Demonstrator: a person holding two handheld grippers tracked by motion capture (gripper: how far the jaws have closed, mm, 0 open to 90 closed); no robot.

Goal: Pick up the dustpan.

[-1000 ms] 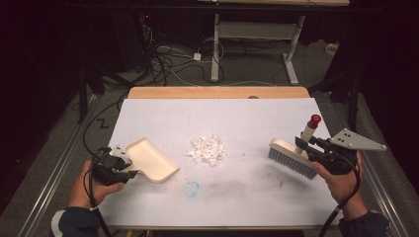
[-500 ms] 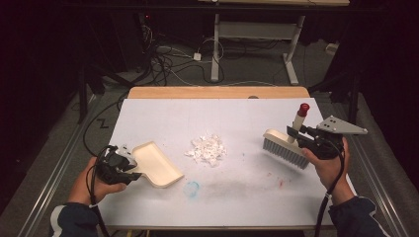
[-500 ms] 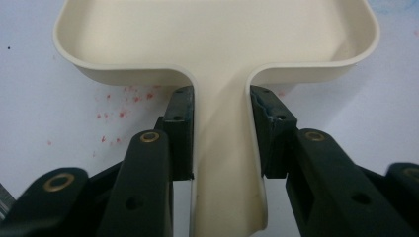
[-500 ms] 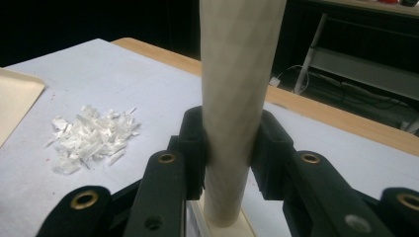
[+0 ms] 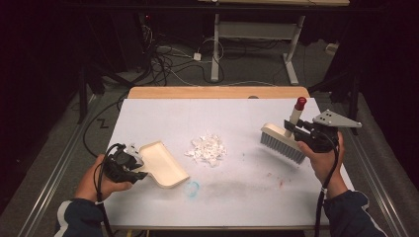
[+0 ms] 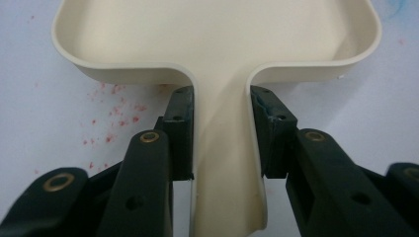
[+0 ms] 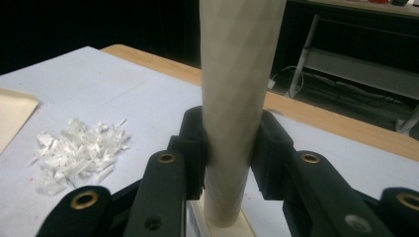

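Shreds of white paper lay in a small heap near the middle of the bench, on its white cover, between the two tools. In the right gripper view the shreds sat to the left, on the flat surface.

Left of the heap, the dustpan rested flat on the bench, cream-coloured, its open mouth turned toward the far left and its handle pointing back to the near left. The left gripper pinched that handle: in the left gripper view the left gripper had a jaw pressed on each side of the narrow neck of the dustpan, just behind the tray. Small red specks dotted the cover beside it.

Right of the heap, well apart from it, the brush stood with its grey bristles down at the bench surface and its pale handle rising, tipped with a red cap. The right gripper was clamped on that handle, and in the right gripper view the right gripper squeezed the round shaft of the brush from both sides.

A faint blue smudge marked the cover just near of the dustpan.
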